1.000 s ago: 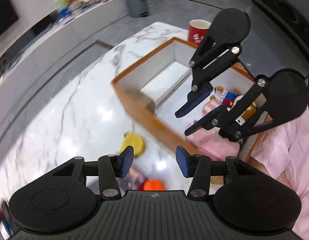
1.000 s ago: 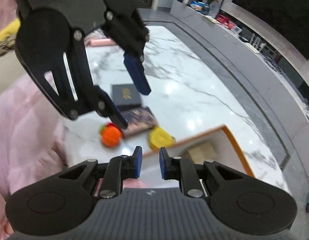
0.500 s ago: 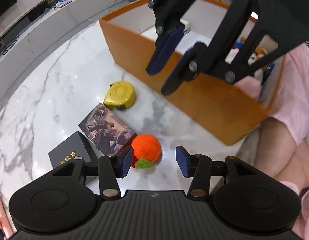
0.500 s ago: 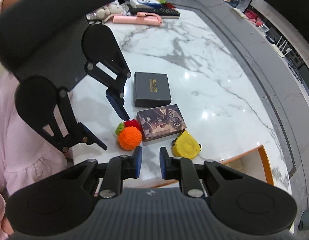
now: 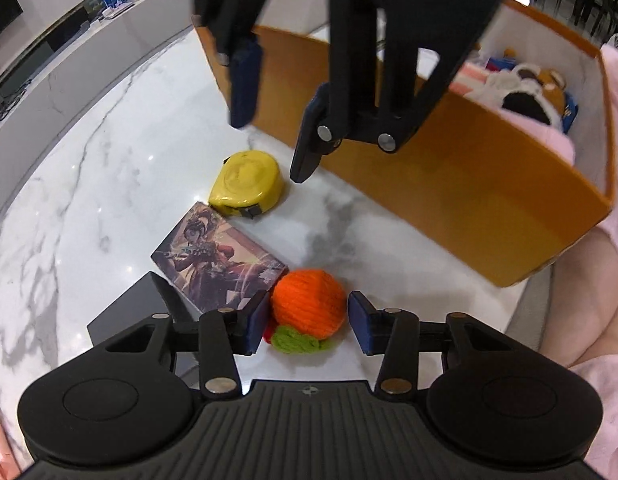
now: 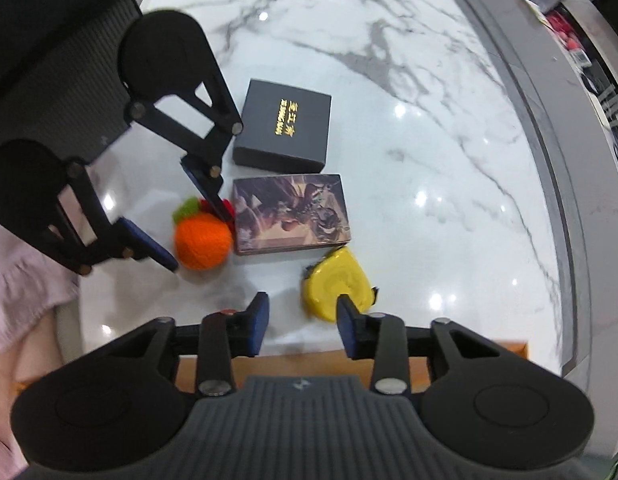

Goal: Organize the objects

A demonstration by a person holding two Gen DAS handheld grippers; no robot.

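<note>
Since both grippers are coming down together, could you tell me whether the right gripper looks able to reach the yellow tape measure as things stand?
Probably yes: the right gripper, jaws just opened and empty, hovers beside the yellow tape measure with nothing between; the left gripper is over at the orange knitted ball.

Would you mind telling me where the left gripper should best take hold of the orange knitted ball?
Grip the orange knitted ball across its round middle, coming from above. The left gripper already straddles it with jaws open; the green leaf tuft at its base is too floppy.
</note>
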